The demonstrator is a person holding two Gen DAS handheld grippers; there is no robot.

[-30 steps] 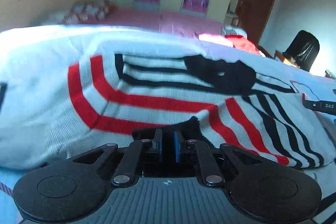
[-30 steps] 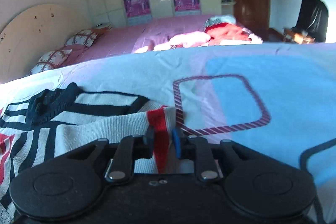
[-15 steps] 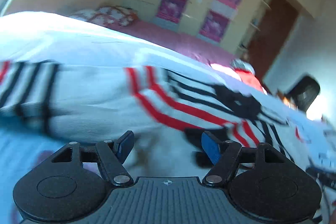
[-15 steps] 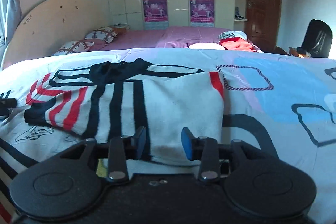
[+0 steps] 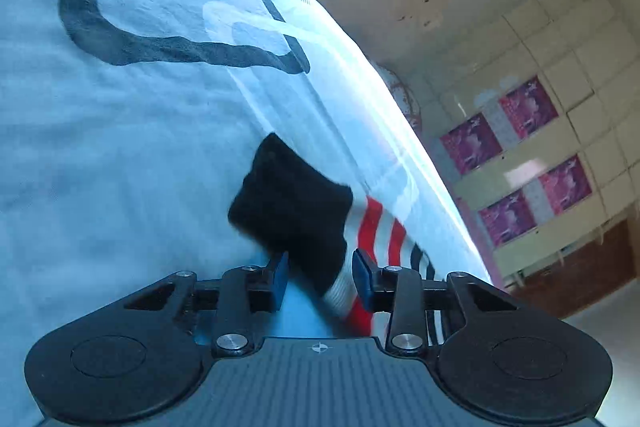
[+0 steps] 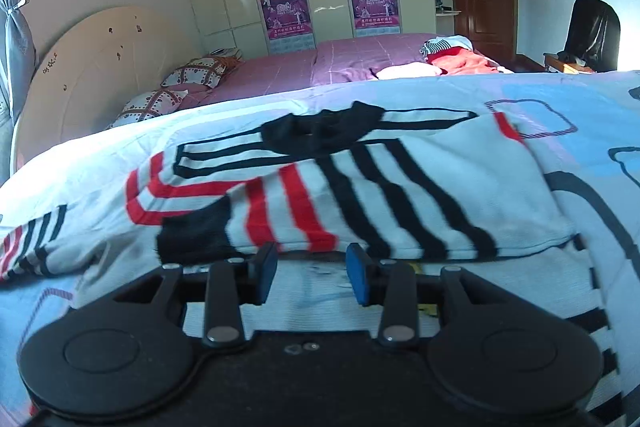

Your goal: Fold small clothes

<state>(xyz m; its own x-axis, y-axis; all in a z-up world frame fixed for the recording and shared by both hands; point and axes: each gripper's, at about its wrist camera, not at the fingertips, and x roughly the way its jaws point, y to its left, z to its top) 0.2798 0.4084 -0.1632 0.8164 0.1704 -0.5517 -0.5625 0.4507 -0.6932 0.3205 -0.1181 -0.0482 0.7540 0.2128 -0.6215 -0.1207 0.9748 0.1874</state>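
My left claw (image 5: 320, 275) is rolled hard to one side, jaws closing w/ the black knit cuff (image 5: 292, 211) of the sweater's sleeve between the blue pads (image 5: 280, 277). The left pad sits at the cuff's edge, the right pad is just clear of the red-striped part; can't tell if it's pinched yet. My right claw (image 6: 312, 275) is part open, nothing between its pads, hovering just short of the near hem. The white knit sweater w/ red and black stripes (image 6: 400, 187) lies mid-bed on the light blue patterned bedsheet (image 6: 580, 99), one sleeve folded across the body, the other sleeve (image 6: 32, 247) trailing toward the bed's left edge.
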